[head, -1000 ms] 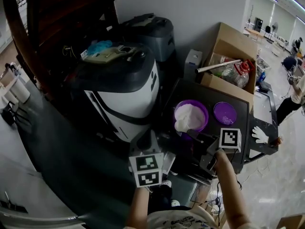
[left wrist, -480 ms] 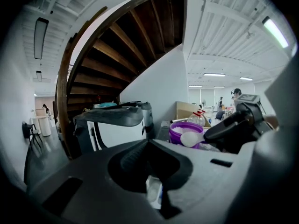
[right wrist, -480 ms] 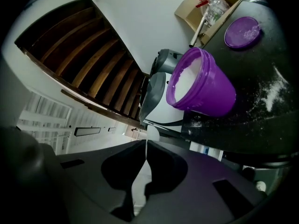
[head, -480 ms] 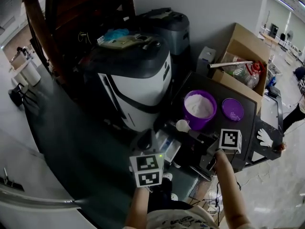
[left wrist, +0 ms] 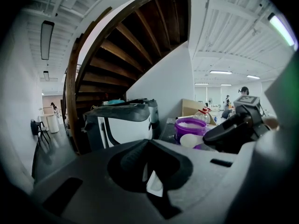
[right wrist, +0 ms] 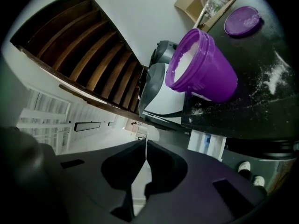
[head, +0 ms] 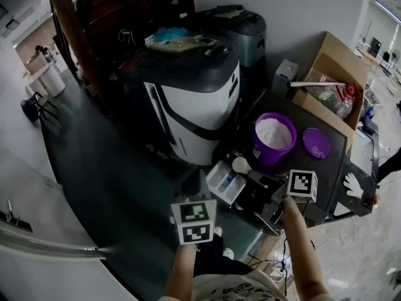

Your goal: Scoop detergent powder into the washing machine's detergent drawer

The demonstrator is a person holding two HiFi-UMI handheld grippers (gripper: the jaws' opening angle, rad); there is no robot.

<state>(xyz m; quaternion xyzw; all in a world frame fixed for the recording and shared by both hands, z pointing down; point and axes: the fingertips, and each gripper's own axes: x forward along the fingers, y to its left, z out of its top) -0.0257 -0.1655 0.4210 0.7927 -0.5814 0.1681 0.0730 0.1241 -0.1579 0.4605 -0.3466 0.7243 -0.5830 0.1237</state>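
- At the left, the washer (head: pixel 194 99) stands under the stairs, its drawer (head: pixel 224 182) pulled open at the lower front.
- Just before the drawer, the left gripper (head: pixel 192 187) hangs with fingers closed on nothing.
- Over the drawer's right edge sits the spoon (head: pixel 240 165), heaped with white powder. Its thin handle is pinched between the closed fingers of the right gripper (head: pixel 254 175).
- Behind the spoon, on the black bench (head: pixel 332 168), is the purple tub (head: pixel 274 144), full of powder.
- Right of the tub, its lid (head: pixel 315 143) lies flat on the bench.
- Farthest right, at the back, a cardboard box (head: pixel 335 61) holds bottles.
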